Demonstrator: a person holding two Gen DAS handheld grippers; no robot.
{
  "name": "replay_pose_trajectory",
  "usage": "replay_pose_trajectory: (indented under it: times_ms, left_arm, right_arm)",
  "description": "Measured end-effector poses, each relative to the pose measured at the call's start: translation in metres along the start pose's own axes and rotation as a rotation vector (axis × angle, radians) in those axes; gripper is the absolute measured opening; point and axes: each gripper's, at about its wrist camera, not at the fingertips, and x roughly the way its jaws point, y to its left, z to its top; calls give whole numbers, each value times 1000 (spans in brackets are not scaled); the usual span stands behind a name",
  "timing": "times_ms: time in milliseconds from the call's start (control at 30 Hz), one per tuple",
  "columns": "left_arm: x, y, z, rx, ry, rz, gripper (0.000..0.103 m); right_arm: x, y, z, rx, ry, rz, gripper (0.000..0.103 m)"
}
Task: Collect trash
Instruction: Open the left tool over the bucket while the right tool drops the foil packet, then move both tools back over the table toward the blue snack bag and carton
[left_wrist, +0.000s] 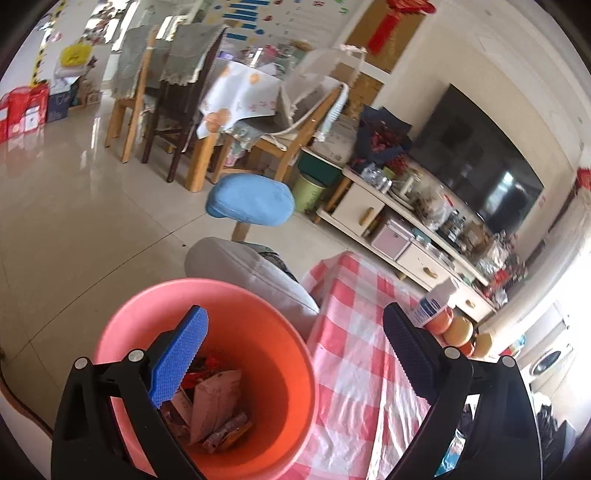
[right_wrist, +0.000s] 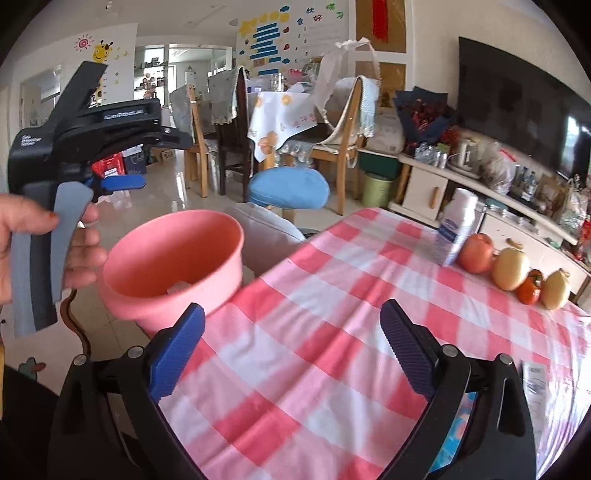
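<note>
Both tools gape empty — left tool (left_wrist: 295, 354) above trash-filled bucket (left_wrist: 258, 354).

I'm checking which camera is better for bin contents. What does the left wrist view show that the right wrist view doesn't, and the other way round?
Only the left wrist view looks down into the pink bin, where wrappers and packets lie at the bottom.

Only the right wrist view shows the left gripper from outside, jaws apart, in a person's hand, plus all four fruits in a row.

Both show the checked tablecloth, the bin beside it, the blue stool, the white bottle, the television, and open, empty jaws.
</note>
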Motion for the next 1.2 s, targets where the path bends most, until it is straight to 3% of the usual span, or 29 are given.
replay_pose_trajectory:
  times_ms: [267,533,667,867,1200]
  left_arm:
    - [0,-55,-14,111,45,-60,95]
    - [-13,-109,-30,205,30,-90,95]
    - [-12,-129,-41,226,71,-121,95]
    - [-11,-154,-64,260,129,-130,95]
    - [-14,-193,-100,335,157,-143,95]
  right_arm:
    - [-41,-19,-18,-18,-39,-88,99]
    - [-74,-41,-27,-18,-87,-167,99]
    - [-90,-54,-31,-7,-114,-213,99]
    - [-110,-82,-44,46,-123,-258,99]
    - [-137,-129,-67,151,-125,-313,99]
